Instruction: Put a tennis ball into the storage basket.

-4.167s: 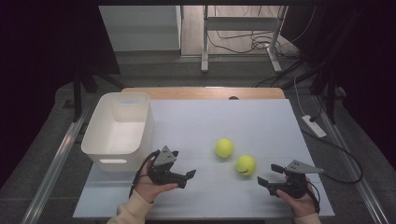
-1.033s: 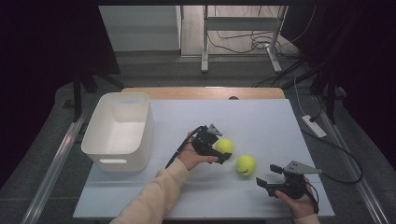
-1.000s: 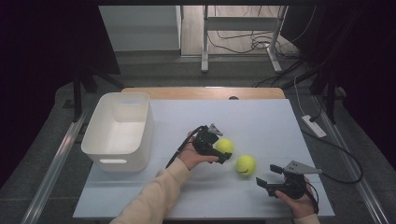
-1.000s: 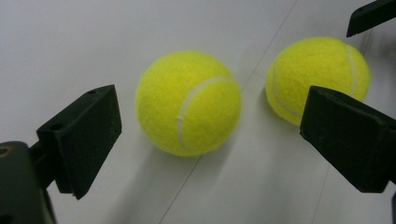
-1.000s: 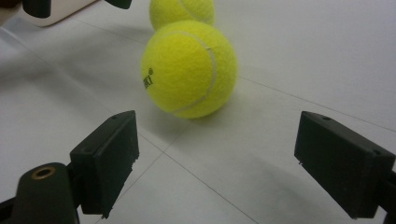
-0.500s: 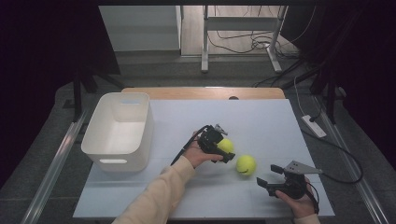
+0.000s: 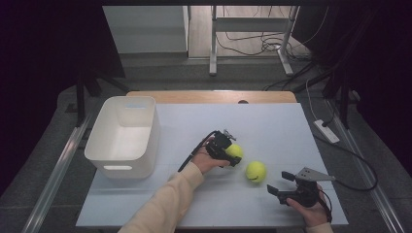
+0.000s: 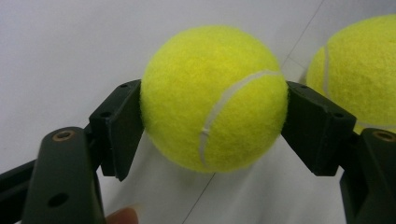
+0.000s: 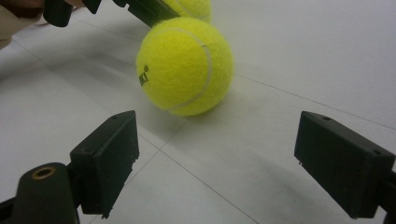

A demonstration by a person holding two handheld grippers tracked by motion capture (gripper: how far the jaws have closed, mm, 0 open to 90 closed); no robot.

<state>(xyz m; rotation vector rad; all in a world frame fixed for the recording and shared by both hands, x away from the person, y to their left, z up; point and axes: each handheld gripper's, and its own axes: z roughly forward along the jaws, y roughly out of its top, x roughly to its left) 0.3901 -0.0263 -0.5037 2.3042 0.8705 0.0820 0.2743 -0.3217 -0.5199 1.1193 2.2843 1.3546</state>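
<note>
We have the left gripper (image 7: 232,154) closed on the first tennis ball (image 7: 235,151) near the middle of the white table (image 7: 272,126). In the left gripper view the two black pads press the ball (image 8: 214,98) from opposite sides at about its widest part, and the white surface shows beneath it; we cannot tell whether it touches the table or is lifted.

The second tennis ball (image 7: 255,171) lies on the table just beside the held one, toward our right and nearer the front edge. In the left gripper view it (image 8: 359,70) sits right behind the right-hand pad, so there is little room on that side.

Our right gripper (image 7: 282,183) rests near the front right corner of the table, jaws spread wide and holding nothing. In the right gripper view the second ball (image 9: 185,65) lies ahead of the open jaws, apart from both, with bare table between.

The white bin (image 7: 104,145) stands at the table's left side, its far wall close to the back edge of the white surface. Between the bin's right wall and the left gripper runs a strip of bare table. The back half of the table and its right side are also bare.
</note>
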